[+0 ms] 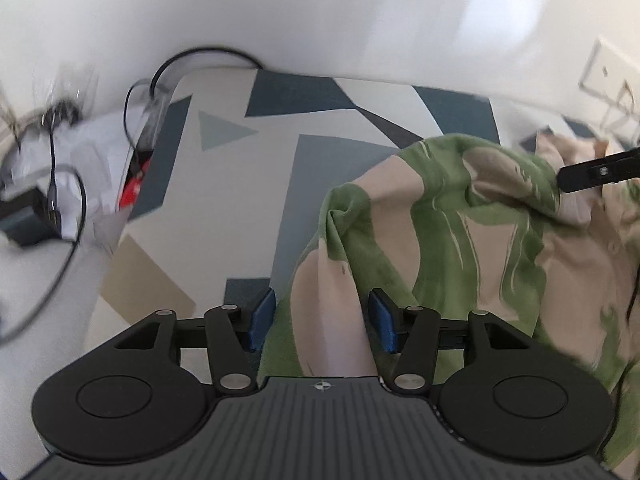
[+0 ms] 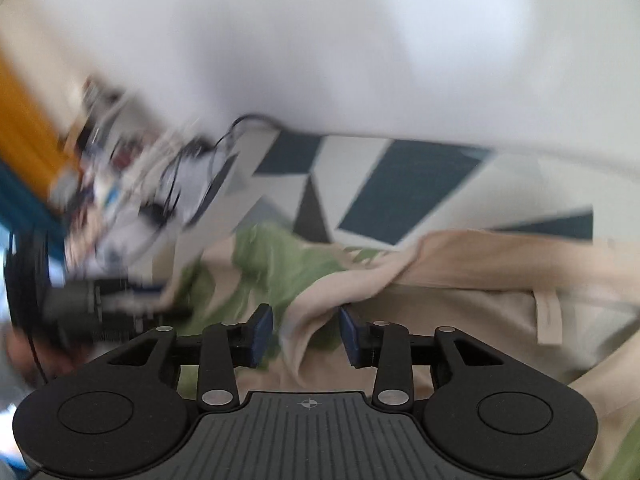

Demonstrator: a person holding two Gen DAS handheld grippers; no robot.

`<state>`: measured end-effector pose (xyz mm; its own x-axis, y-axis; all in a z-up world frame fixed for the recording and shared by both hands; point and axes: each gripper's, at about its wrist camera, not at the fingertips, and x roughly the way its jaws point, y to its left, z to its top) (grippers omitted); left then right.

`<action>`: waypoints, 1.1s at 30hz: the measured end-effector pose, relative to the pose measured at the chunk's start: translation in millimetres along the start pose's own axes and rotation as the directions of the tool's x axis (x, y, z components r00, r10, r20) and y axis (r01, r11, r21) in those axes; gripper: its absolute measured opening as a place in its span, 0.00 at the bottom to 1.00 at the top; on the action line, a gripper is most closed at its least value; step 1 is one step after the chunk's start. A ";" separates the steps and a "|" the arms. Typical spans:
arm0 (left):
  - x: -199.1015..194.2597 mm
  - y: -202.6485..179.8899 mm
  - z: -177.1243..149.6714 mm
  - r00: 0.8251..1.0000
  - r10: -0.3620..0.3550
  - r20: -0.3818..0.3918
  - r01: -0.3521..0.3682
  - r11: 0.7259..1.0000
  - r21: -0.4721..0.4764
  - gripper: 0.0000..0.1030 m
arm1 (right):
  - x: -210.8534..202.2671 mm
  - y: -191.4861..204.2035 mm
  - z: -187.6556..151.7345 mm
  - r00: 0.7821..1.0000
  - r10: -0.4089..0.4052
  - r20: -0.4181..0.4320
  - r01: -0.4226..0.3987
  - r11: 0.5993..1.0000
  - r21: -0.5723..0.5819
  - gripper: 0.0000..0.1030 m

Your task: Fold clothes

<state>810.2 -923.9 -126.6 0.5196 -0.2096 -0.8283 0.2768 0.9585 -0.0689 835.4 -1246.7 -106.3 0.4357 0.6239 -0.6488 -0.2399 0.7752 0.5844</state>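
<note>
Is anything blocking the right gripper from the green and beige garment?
Nothing visible does. The right gripper sits right at the green and beige patterned fabric garment, a beige fold lying between its open jaws, no other object between them.

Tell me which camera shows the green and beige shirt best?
The left wrist view. There the green and beige shirt is sharper, and its leafy print and folds show across the patterned table. The right wrist view is blurred and mostly shows its beige parts.

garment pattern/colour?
Beige garment with broad green brush-like patches; plain beige on its inner side. Shows best in the left wrist view.
</note>
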 end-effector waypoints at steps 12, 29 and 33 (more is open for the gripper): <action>14.5 9.7 18.3 0.999 -0.019 0.029 0.021 0.997 -0.069 0.22 | 26.7 -63.8 22.0 0.995 0.073 0.068 -0.096 0.888 0.450 0.05; 51.8 -29.1 89.1 0.979 0.142 0.147 -0.175 0.954 0.245 0.06 | 49.6 -44.8 79.8 0.909 -0.288 0.300 0.252 0.955 0.154 0.03; 77.1 -38.8 94.5 0.974 0.175 0.145 -0.207 0.945 0.252 0.06 | 61.8 -52.2 71.7 0.865 -0.392 0.314 0.347 0.918 0.190 0.03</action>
<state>916.0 -995.5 -135.2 0.6715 -0.0648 -0.7381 0.3580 0.9006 0.2466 937.0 -1255.8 -141.9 0.7435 0.2044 -0.6368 0.0956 0.9099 0.4037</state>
